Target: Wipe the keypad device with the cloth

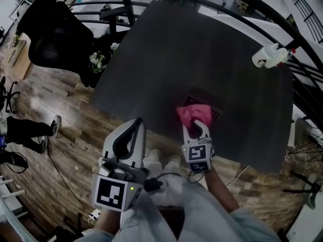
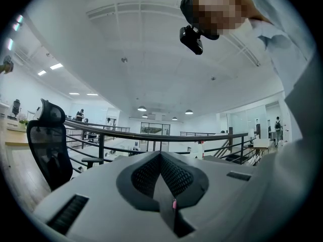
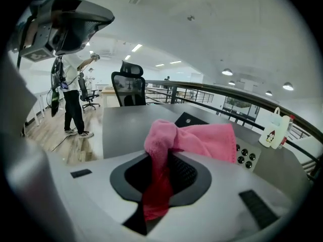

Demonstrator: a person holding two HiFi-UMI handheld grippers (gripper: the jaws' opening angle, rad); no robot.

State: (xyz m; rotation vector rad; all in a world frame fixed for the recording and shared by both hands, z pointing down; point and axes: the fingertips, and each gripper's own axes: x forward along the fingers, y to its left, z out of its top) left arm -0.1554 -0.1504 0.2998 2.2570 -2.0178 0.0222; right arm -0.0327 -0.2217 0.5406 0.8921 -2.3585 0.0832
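The keypad device (image 1: pixel 208 106) is a flat black panel lying near the front edge of the dark table (image 1: pixel 192 49). In the right gripper view its round buttons (image 3: pixel 245 156) show past the cloth. A pink cloth (image 1: pixel 194 114) lies bunched over the near left part of the device. My right gripper (image 1: pixel 197 127) is shut on the pink cloth (image 3: pixel 194 139), whose tail hangs down between the jaws. My left gripper (image 1: pixel 133 129) is held off the table's front left edge, shut on nothing (image 2: pixel 161 154), and points out over the railing.
A white spray bottle (image 1: pixel 272 56) lies at the table's far right (image 3: pixel 275 127). A black office chair (image 1: pixel 54 33) and a small plant (image 1: pixel 98 61) stand left of the table. A person (image 3: pixel 69 96) stands on the wood floor at the left. Metal railings run behind the table.
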